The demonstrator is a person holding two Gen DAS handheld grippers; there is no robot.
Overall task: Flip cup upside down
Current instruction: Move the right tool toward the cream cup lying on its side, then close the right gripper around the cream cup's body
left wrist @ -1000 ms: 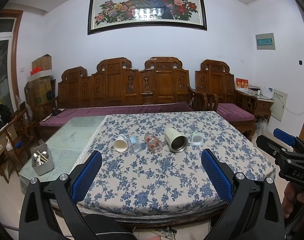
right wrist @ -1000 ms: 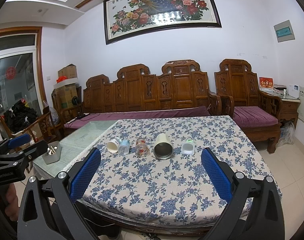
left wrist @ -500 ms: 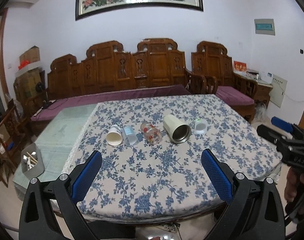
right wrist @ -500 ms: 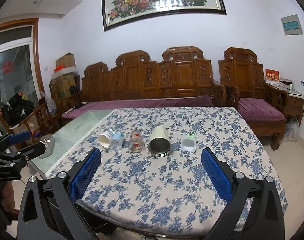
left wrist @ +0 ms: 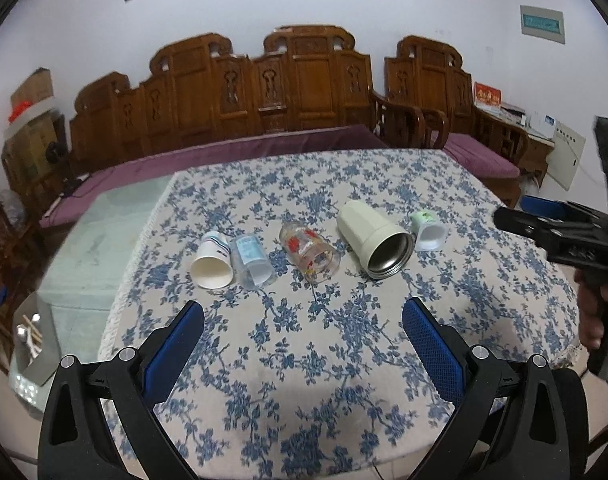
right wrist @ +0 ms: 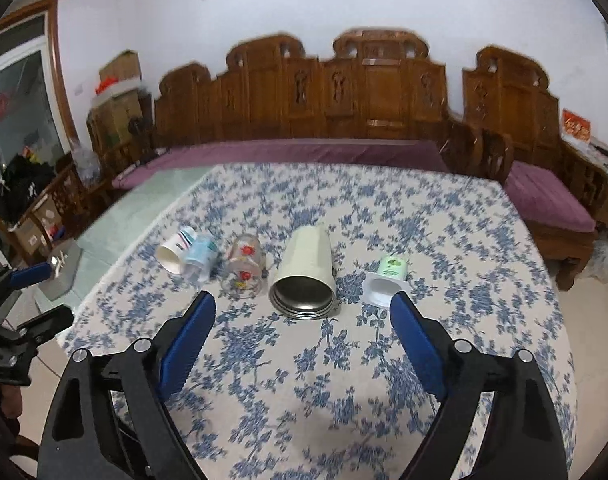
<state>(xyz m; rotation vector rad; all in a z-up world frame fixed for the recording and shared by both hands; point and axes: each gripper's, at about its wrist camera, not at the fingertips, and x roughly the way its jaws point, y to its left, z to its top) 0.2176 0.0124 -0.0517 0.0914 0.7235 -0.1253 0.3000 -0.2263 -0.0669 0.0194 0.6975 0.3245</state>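
Note:
Several cups lie on their sides in a row on the blue-flowered tablecloth (left wrist: 304, 360), mouths toward me. From the left: a white paper cup (left wrist: 211, 260) (right wrist: 176, 249), a clear plastic cup (left wrist: 251, 258) (right wrist: 200, 258), a glass with red flowers (left wrist: 310, 253) (right wrist: 244, 266), a cream steel tumbler (left wrist: 374, 238) (right wrist: 306, 270), a small green and white cup (left wrist: 426, 230) (right wrist: 388, 278). My left gripper (left wrist: 303, 346) is open and empty, short of the row. My right gripper (right wrist: 303, 338) is open and empty, just in front of the tumbler.
A carved wooden bench (left wrist: 264, 92) with purple cushions stands behind the table. A glass side table (left wrist: 92, 240) with a grey holder (left wrist: 34, 344) is at the left. The right gripper also shows in the left wrist view (left wrist: 560, 232), over the table's right edge.
Both grippers have moved forward and down toward the row of cups, which now looks larger and closer. Both stay open. The cups have not moved.

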